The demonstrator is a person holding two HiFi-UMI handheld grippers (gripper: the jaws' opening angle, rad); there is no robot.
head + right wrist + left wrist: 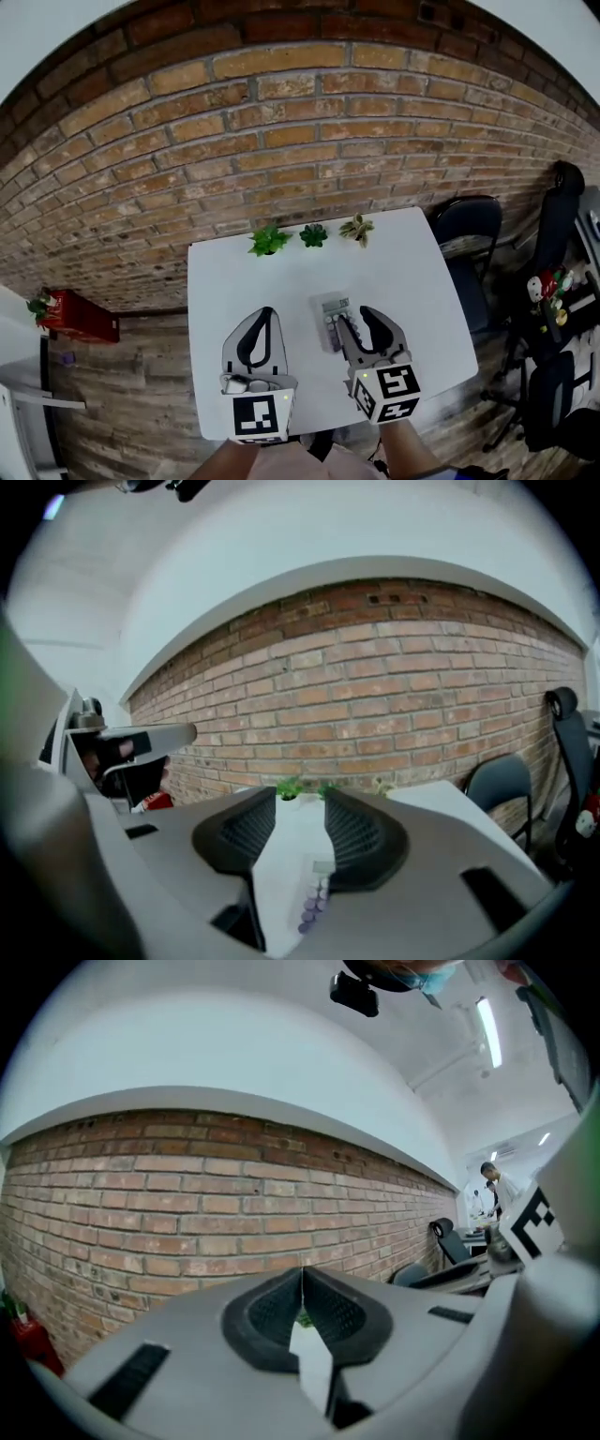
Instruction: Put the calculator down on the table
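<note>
The calculator (333, 317) lies flat on the bench (412, 272), seemingly already set down. The right gripper (356, 321) hangs over it, jaws apart and pressing nothing — a careless dip or sideways swing could knock it askew. The left gripper (262, 317) is closed, empty. Three potted plants (313, 235) line the far edge, well apart; a chair (466, 225) stands right.
</note>
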